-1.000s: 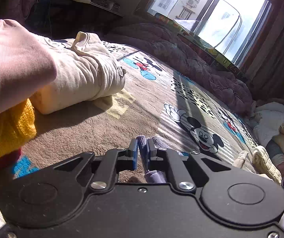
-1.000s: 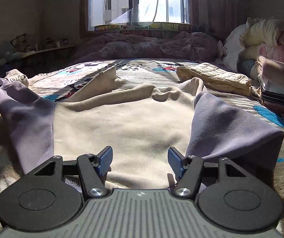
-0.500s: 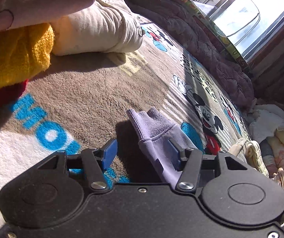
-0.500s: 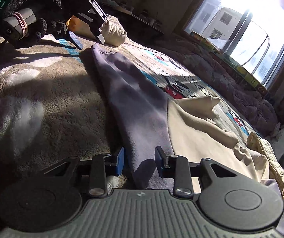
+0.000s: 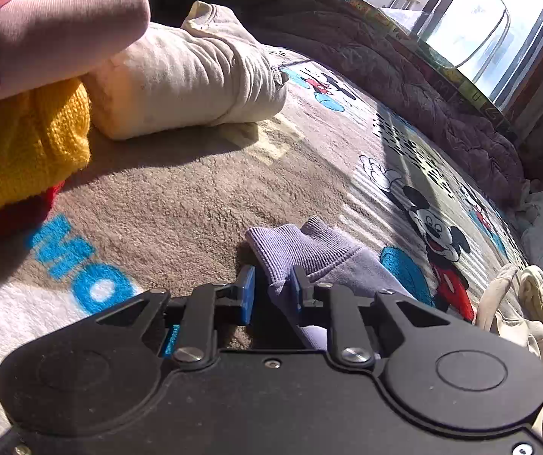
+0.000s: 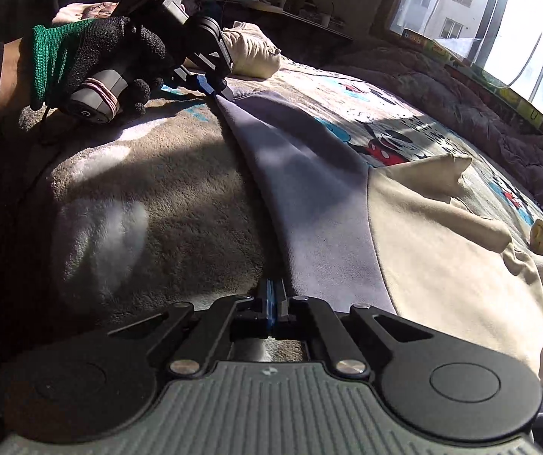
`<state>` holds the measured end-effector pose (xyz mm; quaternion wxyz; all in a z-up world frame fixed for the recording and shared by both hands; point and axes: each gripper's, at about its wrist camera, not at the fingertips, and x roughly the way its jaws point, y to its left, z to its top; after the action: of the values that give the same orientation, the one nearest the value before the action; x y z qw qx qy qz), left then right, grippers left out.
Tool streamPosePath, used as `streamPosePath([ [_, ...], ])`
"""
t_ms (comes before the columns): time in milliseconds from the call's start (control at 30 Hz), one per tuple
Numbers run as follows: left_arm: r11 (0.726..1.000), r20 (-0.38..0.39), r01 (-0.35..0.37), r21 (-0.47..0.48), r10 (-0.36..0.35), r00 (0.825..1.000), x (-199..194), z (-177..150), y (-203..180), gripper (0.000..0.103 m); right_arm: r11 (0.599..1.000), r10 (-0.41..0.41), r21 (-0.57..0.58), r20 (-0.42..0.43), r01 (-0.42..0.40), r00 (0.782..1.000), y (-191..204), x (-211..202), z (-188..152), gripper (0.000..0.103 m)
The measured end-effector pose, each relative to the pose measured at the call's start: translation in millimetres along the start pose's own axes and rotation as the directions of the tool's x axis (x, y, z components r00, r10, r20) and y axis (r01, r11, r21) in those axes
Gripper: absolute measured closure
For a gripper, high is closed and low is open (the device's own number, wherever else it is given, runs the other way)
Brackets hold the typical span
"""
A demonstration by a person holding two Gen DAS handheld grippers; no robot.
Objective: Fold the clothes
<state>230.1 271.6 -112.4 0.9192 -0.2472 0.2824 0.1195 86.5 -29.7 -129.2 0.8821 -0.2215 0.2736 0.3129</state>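
On the left of the bed, a stack of folded clothes sits near the edge, likely parked there to keep the middle free for working. The left claw stands partly spread around the ribbed purple cuff, one blue pad against the cloth and the other just off it, so the pinch looks not yet complete. From the right wrist view the gloved left hand brings that claw down at the far tip of the purple sleeve.

The sleeve runs as a taut band across the blanket, probably stretched so it folds flat. Its near end is pinched by the right claw, jaws pressed together on the edge. The cream body of the sweatshirt lies rumpled toward the bed's right side.
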Motion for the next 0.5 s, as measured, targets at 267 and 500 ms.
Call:
streamPosePath([
  [267,0.972,0.083,0.146,0.185,-0.164,0.983,-20,-10,-45,0.073,0.993,-0.087,0.092,0.143,0.075,0.986,-6,-1,15,0.069],
  [500,0.953,-0.115,0.106,0.282,-0.077,0.99,35,-30,-79,0.067,0.985,-0.031,0.17,0.062,0.02,0.998,-14,19,6,0.063],
])
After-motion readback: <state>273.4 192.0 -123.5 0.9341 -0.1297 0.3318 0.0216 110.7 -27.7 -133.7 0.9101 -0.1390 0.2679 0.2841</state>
